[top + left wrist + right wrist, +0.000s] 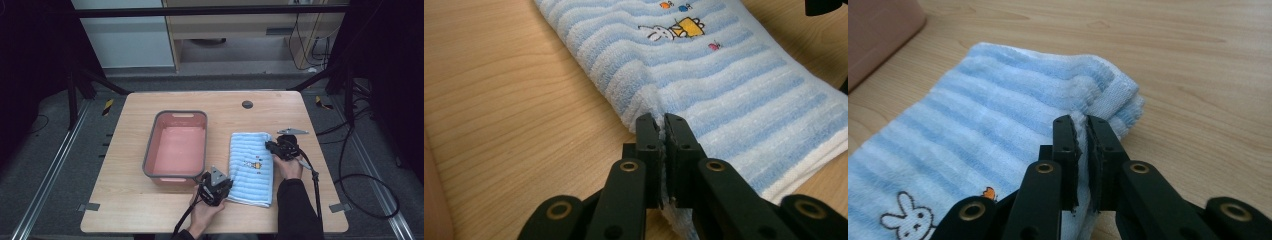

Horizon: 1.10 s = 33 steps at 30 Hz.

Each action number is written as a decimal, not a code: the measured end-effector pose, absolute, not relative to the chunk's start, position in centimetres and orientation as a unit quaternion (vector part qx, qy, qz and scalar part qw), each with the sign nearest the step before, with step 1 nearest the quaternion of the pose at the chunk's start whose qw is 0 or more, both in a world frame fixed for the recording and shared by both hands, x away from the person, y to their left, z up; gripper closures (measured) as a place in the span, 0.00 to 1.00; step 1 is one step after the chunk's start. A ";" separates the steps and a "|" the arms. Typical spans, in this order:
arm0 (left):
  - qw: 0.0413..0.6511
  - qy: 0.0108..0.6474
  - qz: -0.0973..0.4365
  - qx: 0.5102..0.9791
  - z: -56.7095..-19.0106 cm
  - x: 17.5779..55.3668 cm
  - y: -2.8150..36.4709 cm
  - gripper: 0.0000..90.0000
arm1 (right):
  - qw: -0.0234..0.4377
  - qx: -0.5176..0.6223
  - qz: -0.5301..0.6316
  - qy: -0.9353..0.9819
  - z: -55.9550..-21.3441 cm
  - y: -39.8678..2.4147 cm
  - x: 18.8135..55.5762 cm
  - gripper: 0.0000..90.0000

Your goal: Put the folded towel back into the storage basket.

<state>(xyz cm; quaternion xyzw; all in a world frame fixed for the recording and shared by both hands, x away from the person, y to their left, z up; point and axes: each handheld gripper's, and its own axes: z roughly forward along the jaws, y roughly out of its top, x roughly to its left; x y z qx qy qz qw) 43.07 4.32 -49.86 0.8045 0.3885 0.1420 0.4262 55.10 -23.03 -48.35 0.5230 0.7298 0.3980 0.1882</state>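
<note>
I have 2 claws on the folded blue striped towel (251, 167), which lies flat on the bench (125, 200) just right of the pink tub (176, 144). My left claw (661, 131) is pressed together on the towel's near left edge, with a thin ridge of terry caught between the jaws. My right claw (1081, 131) is pinching the far right corner, where the folded layers stack up thick. Holding 2 opposite corners this way looks to me like a grip meant for lifting or opening the cloth without letting the layers slide apart.

The towel's rabbit print (673, 29) faces up, so the fold is neat and the edges are easy to follow. The tub sits close on the left, separate from the towel, and its rim is the nearest obstacle to my left claw. To the right and toward me the wood is bare up to the bench edge. A small dark disc (247, 104) lies well beyond the towel, out of the way.
</note>
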 end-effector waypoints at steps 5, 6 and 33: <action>0.436 0.385 0.146 0.800 -49.0 43.0 4.7 0.95 | 0.191 0.512 0.410 0.730 -47.2 -23.0 54.5 0.93; 0.439 0.384 0.147 0.799 -48.8 43.0 4.8 0.95 | 0.192 0.512 0.408 0.731 -47.1 -23.0 54.4 0.93; 0.473 0.361 0.166 0.786 -44.2 42.2 5.7 0.96 | 0.251 0.466 0.441 0.725 -41.5 -22.2 52.4 0.93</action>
